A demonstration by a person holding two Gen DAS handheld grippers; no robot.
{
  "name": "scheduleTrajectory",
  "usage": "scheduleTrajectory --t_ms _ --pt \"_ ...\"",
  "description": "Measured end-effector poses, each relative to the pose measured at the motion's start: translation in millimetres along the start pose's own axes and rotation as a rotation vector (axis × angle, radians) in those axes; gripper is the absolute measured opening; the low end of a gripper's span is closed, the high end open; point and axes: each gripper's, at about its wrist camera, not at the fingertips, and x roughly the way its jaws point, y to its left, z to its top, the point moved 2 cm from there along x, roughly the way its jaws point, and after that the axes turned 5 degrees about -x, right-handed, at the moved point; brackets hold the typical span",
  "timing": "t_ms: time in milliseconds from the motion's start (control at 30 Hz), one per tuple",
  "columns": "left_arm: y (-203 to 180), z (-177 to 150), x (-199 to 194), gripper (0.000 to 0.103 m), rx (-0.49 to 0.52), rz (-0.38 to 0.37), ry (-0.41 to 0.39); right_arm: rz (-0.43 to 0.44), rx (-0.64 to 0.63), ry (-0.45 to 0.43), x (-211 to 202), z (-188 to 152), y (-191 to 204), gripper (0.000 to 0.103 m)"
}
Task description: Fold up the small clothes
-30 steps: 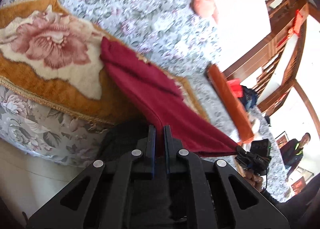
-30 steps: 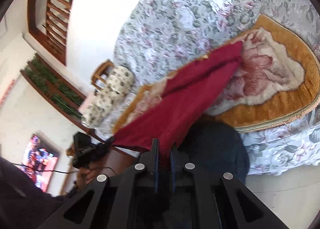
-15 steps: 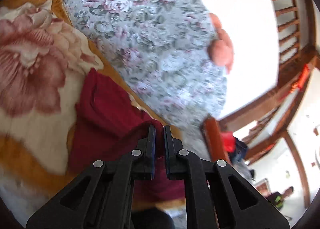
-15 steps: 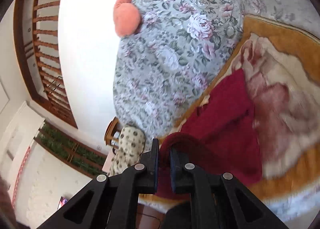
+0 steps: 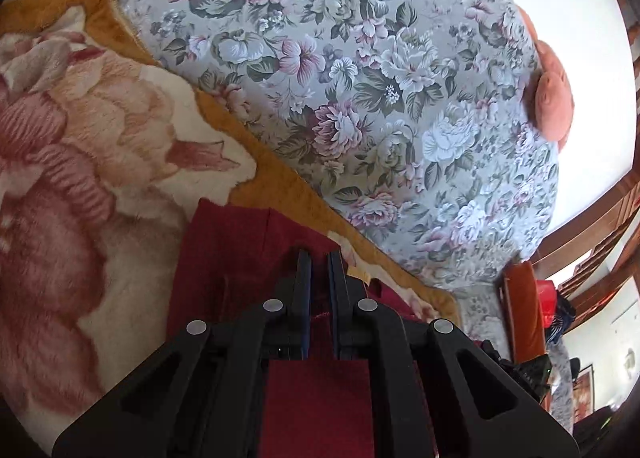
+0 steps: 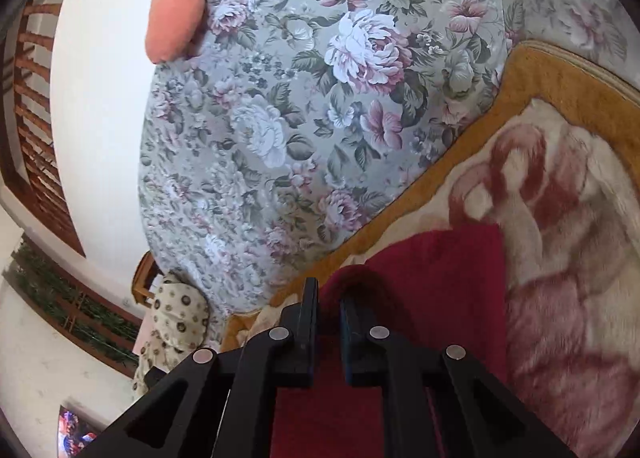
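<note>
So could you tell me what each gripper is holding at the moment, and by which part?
Both hold the dark red garment: the left gripper and the right gripper are each shut on a pinch of its edge, folded over the rest.

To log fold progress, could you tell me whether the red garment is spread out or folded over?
Folded over, partly: the red garment doubles onto itself, its held edge looping above the lower layer.

A floral-print sofa [image 5: 360, 98] in grey-green with pink and white blooms fills both views, a plush ochre-bordered rose blanket [image 5: 100, 162] spread on its seat. A salmon cushion [image 6: 176, 18] sits against the bright white wall [image 6: 100, 98]. Dark wooden railings [image 6: 32, 130] frame the edges, beside a spotted cream cushion [image 6: 176, 322].
</note>
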Motion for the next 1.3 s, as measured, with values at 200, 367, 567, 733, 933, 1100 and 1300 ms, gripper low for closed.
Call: scheduleTrajectory --t_ms 200,367,567,733,933,1100,1300 --pt "0 18 36 0.006 0.028 0.057 0.024 -0.038 0.026 0.018 29 13 -19 0.008" --pt "10 20 64 0.020 0.025 0.103 0.128 -0.089 0.048 0.106 58 12 -33 0.014" --pt "-10 55 20 0.062 0.070 0.020 0.055 0.007 0.069 0.040 29 28 -23 0.030" --pt "-42 27 15 0.062 0.315 0.059 0.078 -0.189 -0.295 0.103 11 26 22 0.032" --pt "-67 -44 93 0.054 0.608 0.271 0.153 -0.457 -0.596 0.231 69 -22 57 0.032" --pt "-21 -23 127 0.051 0.511 0.482 0.132 -0.654 -0.485 0.275 119 -18 14 0.031" --pt "-2 -7 126 0.049 0.441 0.419 0.071 -0.661 -0.540 0.257 130 -7 -15 0.032"
